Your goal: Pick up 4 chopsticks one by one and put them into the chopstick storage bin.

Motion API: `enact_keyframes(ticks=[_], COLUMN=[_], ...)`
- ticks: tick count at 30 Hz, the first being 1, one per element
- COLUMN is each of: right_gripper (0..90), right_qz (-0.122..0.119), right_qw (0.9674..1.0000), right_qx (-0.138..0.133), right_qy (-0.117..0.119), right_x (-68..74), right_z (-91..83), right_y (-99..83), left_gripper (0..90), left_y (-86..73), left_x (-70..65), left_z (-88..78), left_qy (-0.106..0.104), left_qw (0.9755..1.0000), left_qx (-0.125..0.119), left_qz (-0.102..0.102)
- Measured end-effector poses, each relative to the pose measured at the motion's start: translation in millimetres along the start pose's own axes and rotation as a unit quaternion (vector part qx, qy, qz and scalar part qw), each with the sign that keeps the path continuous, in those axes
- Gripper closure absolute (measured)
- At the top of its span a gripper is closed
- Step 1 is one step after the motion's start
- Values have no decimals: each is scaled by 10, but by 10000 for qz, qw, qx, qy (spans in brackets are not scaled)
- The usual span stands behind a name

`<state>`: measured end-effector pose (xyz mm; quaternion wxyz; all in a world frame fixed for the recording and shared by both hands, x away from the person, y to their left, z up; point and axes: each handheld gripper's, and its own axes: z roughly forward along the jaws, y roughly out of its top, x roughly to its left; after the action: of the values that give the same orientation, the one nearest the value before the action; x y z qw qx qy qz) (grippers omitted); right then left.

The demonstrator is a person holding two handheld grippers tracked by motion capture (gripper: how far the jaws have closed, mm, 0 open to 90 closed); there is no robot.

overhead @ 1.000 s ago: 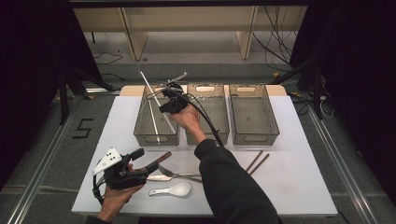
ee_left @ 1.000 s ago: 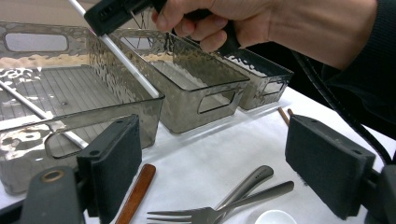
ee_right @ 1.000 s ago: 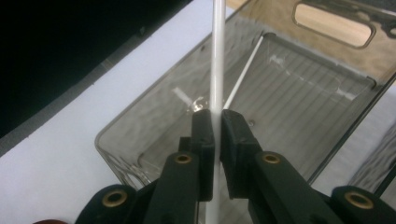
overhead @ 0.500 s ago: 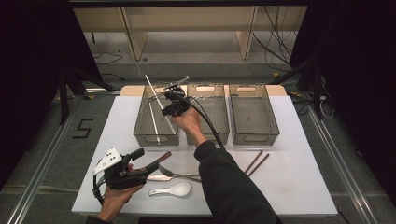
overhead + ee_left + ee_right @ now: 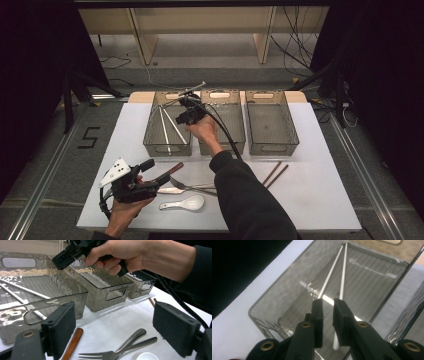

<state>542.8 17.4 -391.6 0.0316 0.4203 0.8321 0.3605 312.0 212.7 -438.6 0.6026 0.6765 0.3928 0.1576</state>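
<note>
Right tongs [image 5: 327, 315], just opening, seemingly released white chopsticks [image 5: 342, 272] in the bin [image 5: 262, 305]; left tongs [image 5: 117, 327] gape.

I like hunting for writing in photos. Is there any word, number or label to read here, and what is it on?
"5" – a big dark numeral on the grey floor left of the table.
No other writing can be read; the bins and cutlery show none.

A recording lab, not a home. White table [image 5: 320, 200] on bare floor, black curtains [image 5: 35, 75] around (loose cables [image 5: 295, 40] behind).
</note>
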Motion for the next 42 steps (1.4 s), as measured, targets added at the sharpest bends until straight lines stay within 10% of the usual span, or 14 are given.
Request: enact_keyframes(ticks=[27,42], right_gripper=[327,293], right_qz=[-939,-1336], right_qw=[9944,9898], right_qx=[45,7], right_qy=[478,497], right_x=[-107,-188], right_z=[-808,-1326], right_y=[-305,-748], left_gripper=[182,181], left_y=[-7,-12], left_x=[1,4], left_z=[6,14], left_qy=[33,54], left_qw=[10000,10000], left_qx=[23,49], left_qz=[-9,2])
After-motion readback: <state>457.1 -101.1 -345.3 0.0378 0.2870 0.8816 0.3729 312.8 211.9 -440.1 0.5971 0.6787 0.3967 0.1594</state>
